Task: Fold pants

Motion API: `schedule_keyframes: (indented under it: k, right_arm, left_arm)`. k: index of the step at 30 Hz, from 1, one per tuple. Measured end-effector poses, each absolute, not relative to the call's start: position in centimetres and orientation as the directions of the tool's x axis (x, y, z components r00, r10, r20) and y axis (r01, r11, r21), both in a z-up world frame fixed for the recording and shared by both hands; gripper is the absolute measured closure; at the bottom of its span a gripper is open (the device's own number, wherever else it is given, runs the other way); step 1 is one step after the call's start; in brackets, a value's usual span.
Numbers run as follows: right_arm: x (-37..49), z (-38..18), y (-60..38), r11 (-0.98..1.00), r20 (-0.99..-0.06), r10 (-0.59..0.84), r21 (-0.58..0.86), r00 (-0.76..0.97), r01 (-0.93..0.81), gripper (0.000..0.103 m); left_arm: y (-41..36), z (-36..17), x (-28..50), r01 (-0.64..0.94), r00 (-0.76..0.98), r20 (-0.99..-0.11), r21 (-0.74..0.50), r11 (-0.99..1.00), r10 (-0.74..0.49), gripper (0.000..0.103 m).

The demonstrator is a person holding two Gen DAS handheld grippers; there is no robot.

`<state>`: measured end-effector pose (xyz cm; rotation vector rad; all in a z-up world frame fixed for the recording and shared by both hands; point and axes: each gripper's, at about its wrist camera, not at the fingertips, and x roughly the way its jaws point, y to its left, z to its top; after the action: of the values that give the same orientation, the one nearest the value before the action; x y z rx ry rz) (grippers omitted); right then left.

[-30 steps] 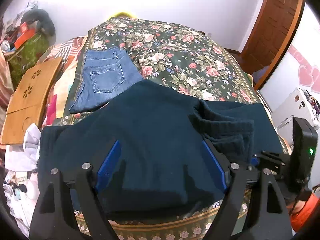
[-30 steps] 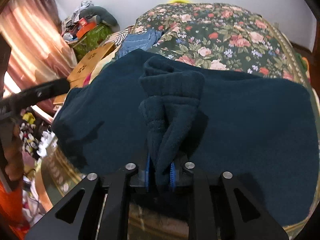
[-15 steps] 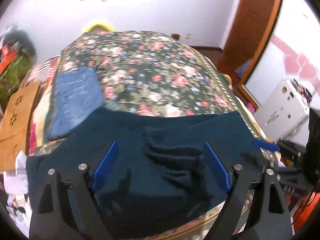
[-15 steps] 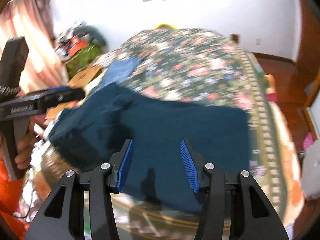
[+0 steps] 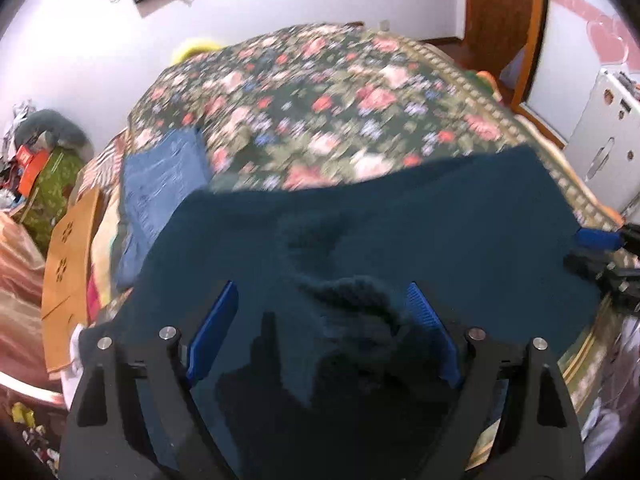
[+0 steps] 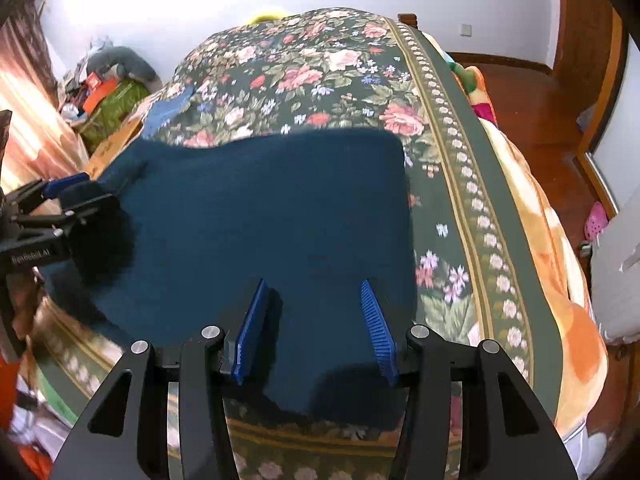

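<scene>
A bed is carrying everything here, and a dark green floral bedspread with a gold patterned border is covering it. Dark teal pants are lying flat across the near end of the spread, reaching almost to the near edge, with a bunched ridge of fabric rising near the middle of them in the left wrist view. Folded blue jeans are lying on the bed's left side, just beyond the teal pants. An orange patterned blanket is hanging along the bed's right edge.
</scene>
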<state>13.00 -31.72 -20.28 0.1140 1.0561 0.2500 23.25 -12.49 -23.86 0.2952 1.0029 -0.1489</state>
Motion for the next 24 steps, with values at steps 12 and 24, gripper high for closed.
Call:
schedule_keyframes:
  k: [12, 24]
  right_arm:
    - [11.0, -19.9, -32.0, 0.974, -0.841, 0.228, 0.192, 0.49, -0.124, 0.058]
    - [11.4, -14.6, -27.2, 0.962, -0.804, 0.25, 0.141, 0.54, -0.236, 0.058]
  left_arm:
    - [-7.7, -25.8, 20.9, 0.216, 0.461, -0.884, 0.032, 0.976, -0.073, 0.012]
    - [0.6, -19.2, 18.2, 0.043, 0.604, -0.794, -0.058, 0.997, -0.073, 0.013]
